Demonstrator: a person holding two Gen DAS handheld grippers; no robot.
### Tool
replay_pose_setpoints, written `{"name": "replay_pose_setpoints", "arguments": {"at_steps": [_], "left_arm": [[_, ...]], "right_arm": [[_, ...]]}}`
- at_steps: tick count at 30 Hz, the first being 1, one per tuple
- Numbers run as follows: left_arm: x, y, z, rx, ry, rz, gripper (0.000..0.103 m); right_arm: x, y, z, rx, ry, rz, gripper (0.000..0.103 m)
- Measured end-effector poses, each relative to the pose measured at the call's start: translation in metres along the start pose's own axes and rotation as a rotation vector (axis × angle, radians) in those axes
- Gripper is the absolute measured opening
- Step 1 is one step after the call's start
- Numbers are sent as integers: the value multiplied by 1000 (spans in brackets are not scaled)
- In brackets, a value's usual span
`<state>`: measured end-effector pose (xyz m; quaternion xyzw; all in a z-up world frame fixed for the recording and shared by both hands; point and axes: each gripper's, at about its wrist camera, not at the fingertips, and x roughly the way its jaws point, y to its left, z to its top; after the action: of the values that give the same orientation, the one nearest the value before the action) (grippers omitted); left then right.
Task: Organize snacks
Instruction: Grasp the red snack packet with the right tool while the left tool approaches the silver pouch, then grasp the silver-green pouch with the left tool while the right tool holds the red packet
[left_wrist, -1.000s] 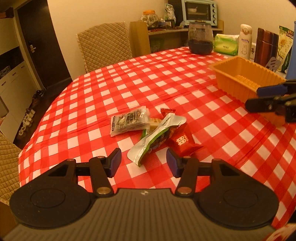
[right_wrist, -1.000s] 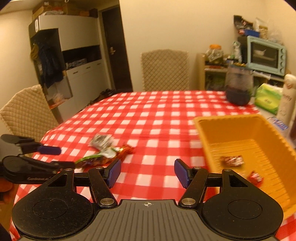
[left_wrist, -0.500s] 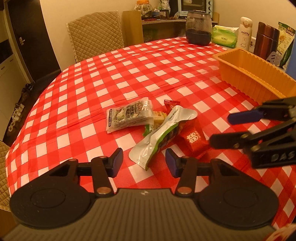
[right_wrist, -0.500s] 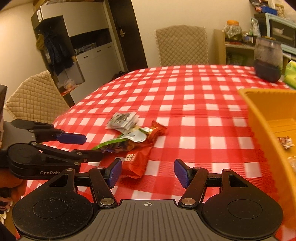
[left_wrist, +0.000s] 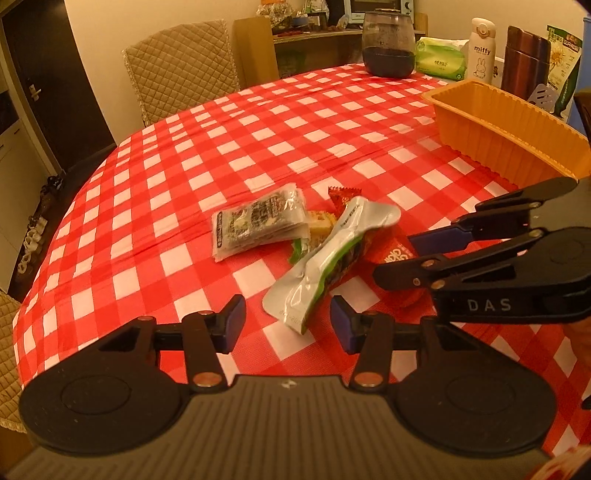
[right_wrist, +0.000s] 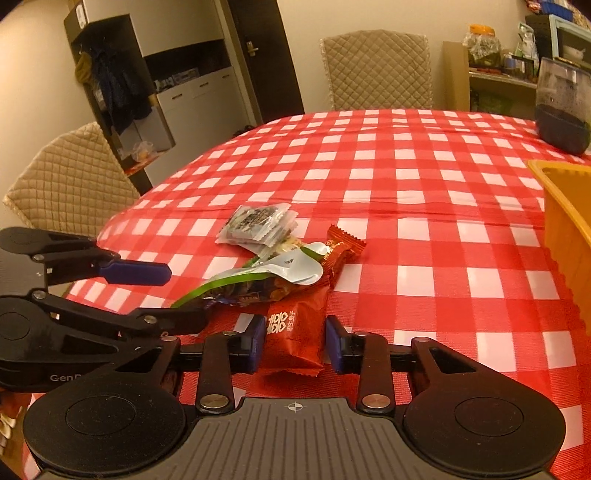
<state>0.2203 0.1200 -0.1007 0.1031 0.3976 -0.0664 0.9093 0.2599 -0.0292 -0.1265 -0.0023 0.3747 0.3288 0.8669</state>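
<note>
Two jaws bracket the red snack packet (right_wrist: 295, 332) at lower centre of the right wrist view: the right gripper (right_wrist: 295, 341) has just been closing, pads at its sides, long axis running away up-frame. Left gripper (left_wrist: 284, 321) hangs part-open, empty, before the silver-green pouch (left_wrist: 332, 258). Only the left view shows the orange basket's (left_wrist: 509, 125) whole side wall, upper right.

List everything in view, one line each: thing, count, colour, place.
tablecloth: one, red-white check, over table
red packet: one, between right tool's pads
green-silver pouch: one, pile centre
grey sachets: a stack, pile's left
small red candy: one, pile's far side
tray: one, orange, right of the pile
dark jar: one, far edge
chairs: beige, around table
left tool: open, near pouch
right tool: jaws just closed around red packet
</note>
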Motion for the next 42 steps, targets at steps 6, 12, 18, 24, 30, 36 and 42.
{"name": "replay_pose_setpoints", "arguments": {"at_steps": [6, 12, 18, 24, 30, 36, 42], "left_arm": [[8, -11, 8, 60, -16, -15, 48], [21, -19, 14, 102, -19, -73, 48], [31, -35, 14, 222, -14, -66, 48], [27, -39, 16, 155, 43, -112, 32], [5, -51, 5, 64, 71, -235, 30], [-11, -55, 5, -3, -10, -221, 33], [6, -53, 24, -16, -62, -130, 54]], "right_arm": [[-13, -12, 0, 16, -6, -79, 33], [-27, -35, 0, 86, -19, -126, 33], [-34, -40, 0, 92, -25, -130, 33], [-36, -40, 0, 102, -22, -136, 33], [-46, -44, -3, 104, -22, -145, 33], [-62, -52, -8, 119, -39, -168, 33], [-66, -56, -8, 135, -44, -172, 33]]}}
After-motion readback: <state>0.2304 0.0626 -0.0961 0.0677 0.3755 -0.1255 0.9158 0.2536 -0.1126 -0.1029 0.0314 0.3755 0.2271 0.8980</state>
